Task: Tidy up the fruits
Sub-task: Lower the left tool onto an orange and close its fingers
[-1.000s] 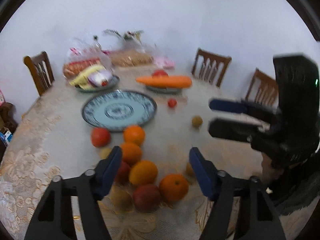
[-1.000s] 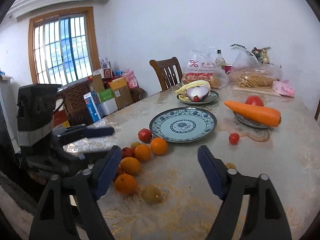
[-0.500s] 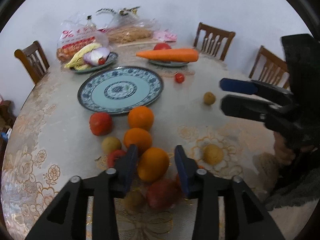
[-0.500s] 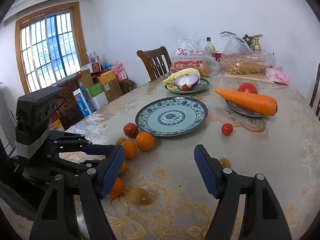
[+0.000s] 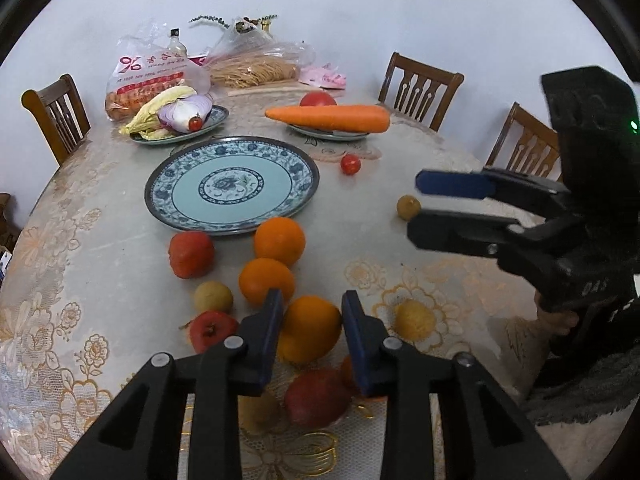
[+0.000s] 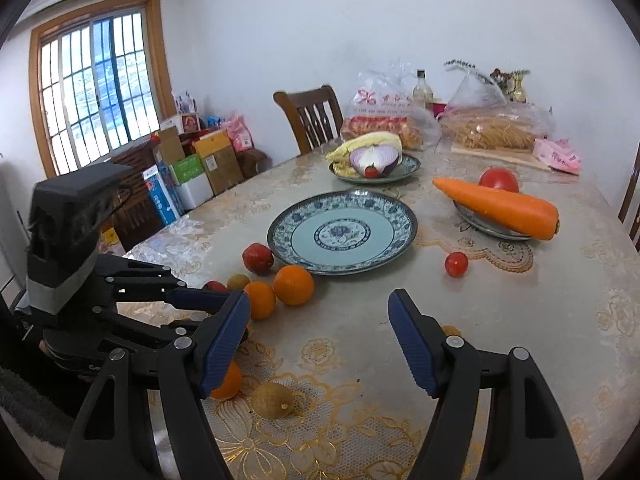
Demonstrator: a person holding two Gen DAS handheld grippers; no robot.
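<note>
While left gripper (image 5: 311, 322) fingers clasp orange (image 5: 309, 330), hidden rightward, right gripper (image 6: 319, 338) fingers wide.

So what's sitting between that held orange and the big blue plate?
In the left wrist view, two more oranges line up between the gripped orange and the empty blue patterned plate.

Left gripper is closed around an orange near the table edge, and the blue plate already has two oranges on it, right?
Not quite. The left gripper does grip an orange near the table edge, but the blue plate holds nothing. The left wrist view shows its surface bare; the two other oranges lie on the tablecloth just in front of its rim.
</note>
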